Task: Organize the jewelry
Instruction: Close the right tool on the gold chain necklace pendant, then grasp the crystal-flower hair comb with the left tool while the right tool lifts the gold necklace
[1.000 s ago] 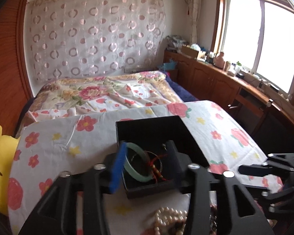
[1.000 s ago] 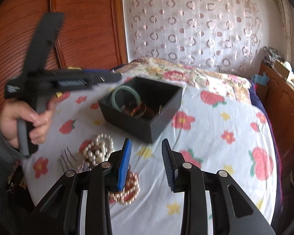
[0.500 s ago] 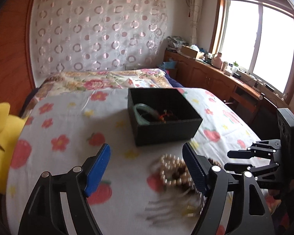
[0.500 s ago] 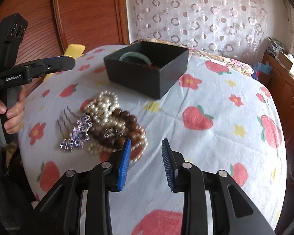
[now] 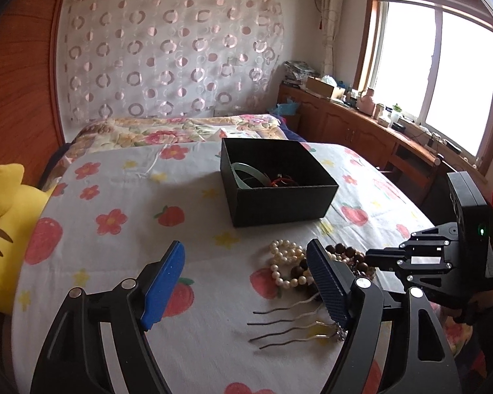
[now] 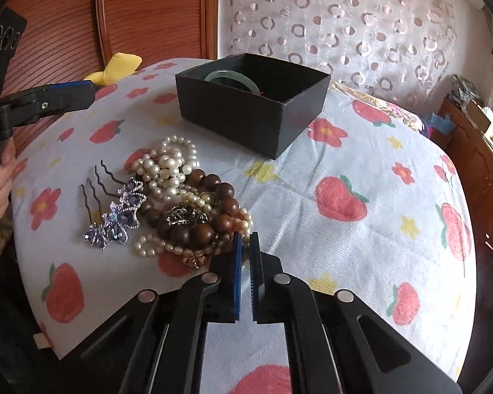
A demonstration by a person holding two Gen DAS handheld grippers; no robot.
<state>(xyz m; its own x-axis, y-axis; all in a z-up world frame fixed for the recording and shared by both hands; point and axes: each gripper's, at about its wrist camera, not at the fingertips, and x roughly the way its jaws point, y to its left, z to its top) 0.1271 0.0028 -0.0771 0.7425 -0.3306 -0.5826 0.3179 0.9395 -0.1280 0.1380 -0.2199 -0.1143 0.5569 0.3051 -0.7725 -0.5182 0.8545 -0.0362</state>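
Jewelry pile (image 6: 180, 210) (pearls, wooden beads, hair comb (image 6: 115, 213)) on floral-cloth desk (image 6: 361, 170), just in front of black box (image 6: 253, 105) w/ green bangle (image 6: 230, 77) inside. L gripper (image 5: 246, 282) fingers wide apart, empty. R gripper (image 6: 245, 246) fingers nearly together at pile's edge; can't tell if pinching a strand.

A round table (image 6: 361, 170) draped in a white strawberry-and-flower cloth carries an open black cardboard box (image 6: 246, 115), a heap of pearl and brown wooden bead strands (image 6: 187, 197) and a purple rhinestone hair comb (image 6: 115, 216).
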